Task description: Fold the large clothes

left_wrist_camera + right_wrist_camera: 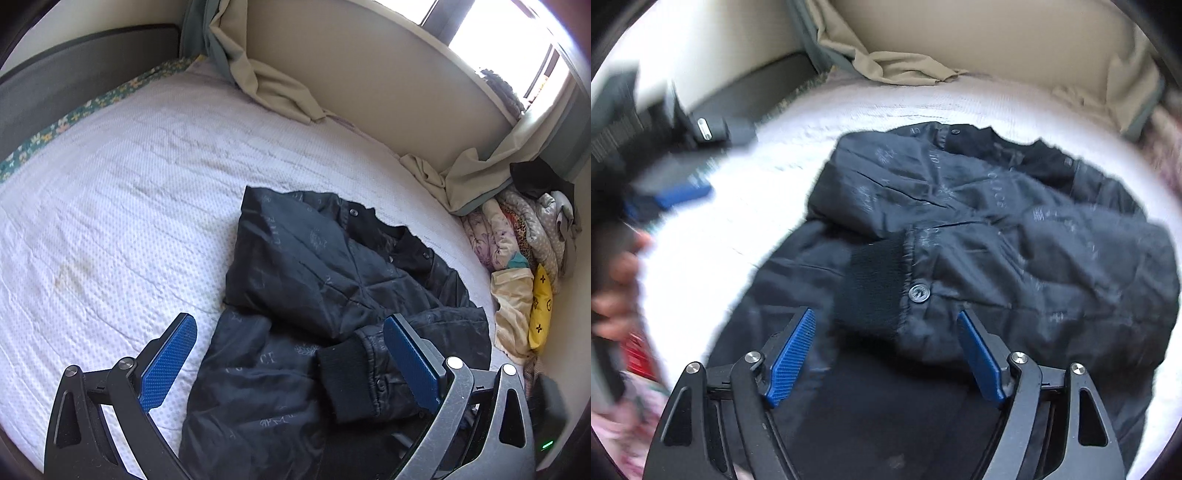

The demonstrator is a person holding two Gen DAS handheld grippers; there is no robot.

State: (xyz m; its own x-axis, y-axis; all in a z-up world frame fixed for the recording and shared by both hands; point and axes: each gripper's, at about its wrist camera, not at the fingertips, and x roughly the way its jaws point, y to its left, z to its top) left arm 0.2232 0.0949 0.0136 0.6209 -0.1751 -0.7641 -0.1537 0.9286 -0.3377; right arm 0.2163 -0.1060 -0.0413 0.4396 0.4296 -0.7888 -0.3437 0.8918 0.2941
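Right now my left gripper (290,354) hangs released over the near part of the black jacket (332,288), its blue pads spread wide with nothing between them but air and fabric below. My right gripper (886,354) is the same, jaws apart and empty, poised just above the ribbed cuff (875,284) and its snap button (919,293).

The jacket lies on the white mattress (110,192), partly folded by my reading: one sleeve is laid across the chest so the cuff rests on the body panel, which keeps the bulk inside the outline. The collar points toward the far wall, where a beige curtain (273,92) spills onto the bed.

A heap of other laundry (524,258) sits against the wall to the right, well apart from the work (a sensible spot, since it leaves room to fold).

I judge the next move is pinching the near hem with both tools. The right view is blurred, so detail there is uncertain.
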